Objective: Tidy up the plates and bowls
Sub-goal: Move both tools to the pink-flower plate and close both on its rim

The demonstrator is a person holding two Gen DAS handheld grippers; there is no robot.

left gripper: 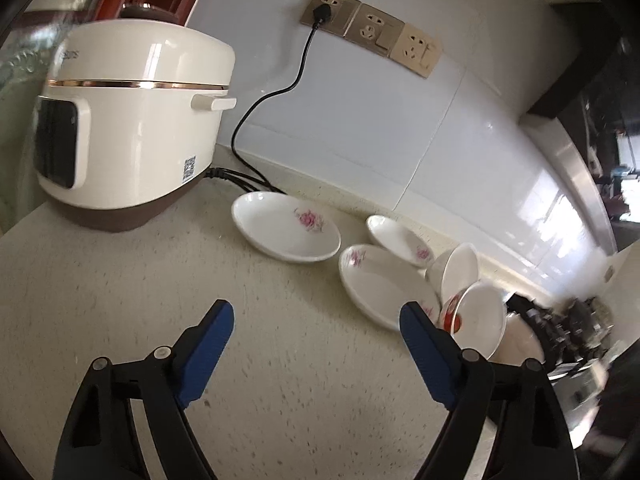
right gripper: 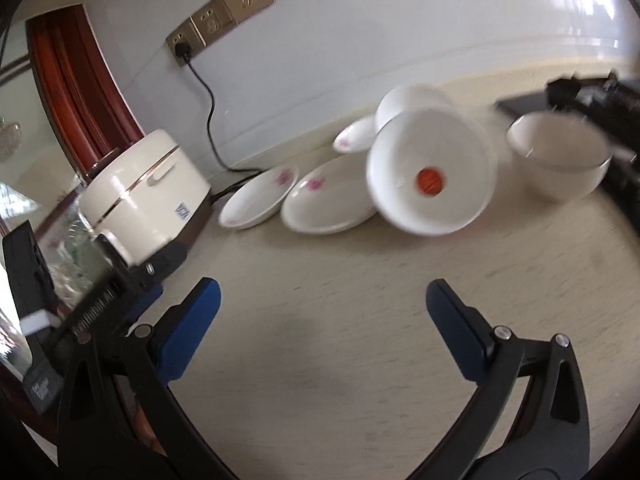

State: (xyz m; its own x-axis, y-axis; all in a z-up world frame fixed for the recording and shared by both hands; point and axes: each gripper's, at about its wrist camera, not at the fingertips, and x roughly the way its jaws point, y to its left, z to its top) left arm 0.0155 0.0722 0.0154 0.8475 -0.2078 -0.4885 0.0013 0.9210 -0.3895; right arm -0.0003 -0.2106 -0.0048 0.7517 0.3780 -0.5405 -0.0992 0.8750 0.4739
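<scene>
Item 1: 3 shallow white ceramic plates with pink flower prints, on the speckled beige stone counter (left gripper: 140,300) along the white tiled wall. We count the far plate (left gripper: 285,226) nearest the rice cooker, the middle plate (left gripper: 384,284) and the small back plate (left gripper: 400,240) behind it; the middle one may overlap the small one, we cannot tell.

Item 2: 3 white ceramic bowls. The tilted bowl with a red mark in its base (right gripper: 430,170) leans on its side, mouth toward us, touching the middle plate's rim; a second tilted bowl (right gripper: 412,102) lies behind it; the upright bowl (right gripper: 560,158) stands apart to the right.

Item 3: left gripper (left gripper: 316,332), blue fingers spread wide, holding nothing, above bare counter. The plates lie ahead and right of it.

Item 4: right gripper (right gripper: 322,304), also spread and empty. The tilted bowls lie ahead, slightly right, rims facing it; we judge this hand nearer the bowls, the left nearer the far plate.

Surroundings: cream rice cooker (left gripper: 132,120), black power cord (left gripper: 272,92), 3 gold wall sockets (left gripper: 372,28).
</scene>
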